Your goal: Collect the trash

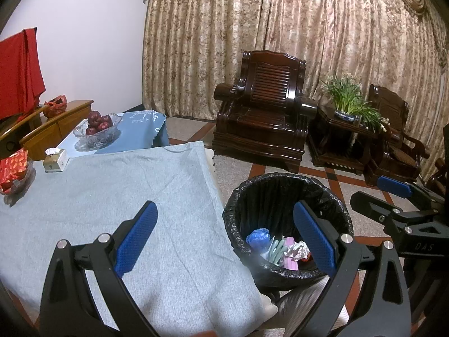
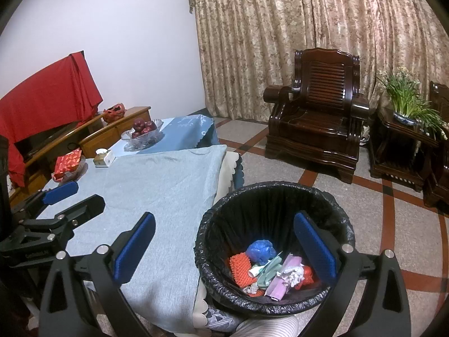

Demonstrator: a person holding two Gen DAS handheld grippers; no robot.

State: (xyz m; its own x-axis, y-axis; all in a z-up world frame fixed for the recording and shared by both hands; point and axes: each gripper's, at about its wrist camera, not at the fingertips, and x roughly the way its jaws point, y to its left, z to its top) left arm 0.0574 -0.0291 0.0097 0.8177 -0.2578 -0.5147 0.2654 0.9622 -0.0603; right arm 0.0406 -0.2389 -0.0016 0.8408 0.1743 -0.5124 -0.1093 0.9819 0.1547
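A round bin with a black liner (image 1: 286, 193) (image 2: 269, 196) stands on the floor beside the table. Inside lie crumpled trash pieces: a blue bag (image 2: 261, 248), an orange mesh piece (image 2: 241, 266), pink and green papers (image 2: 276, 276) and a white wad (image 1: 297, 250). My left gripper (image 1: 224, 221) is open and empty, above the table edge and the bin. My right gripper (image 2: 224, 231) is open and empty, its right finger over the bin. The right gripper shows in the left wrist view (image 1: 376, 193); the left gripper shows in the right wrist view (image 2: 75, 196).
The table wears a grey cloth (image 1: 126, 196) (image 2: 157, 185). At its far end sit a tissue box (image 1: 54, 160), a red-wrapped packet in a dish (image 1: 14, 170) and a glass bowl of apples (image 1: 96, 127). Dark wooden armchairs (image 1: 261, 112) and a plant stand (image 1: 345, 129) are beyond.
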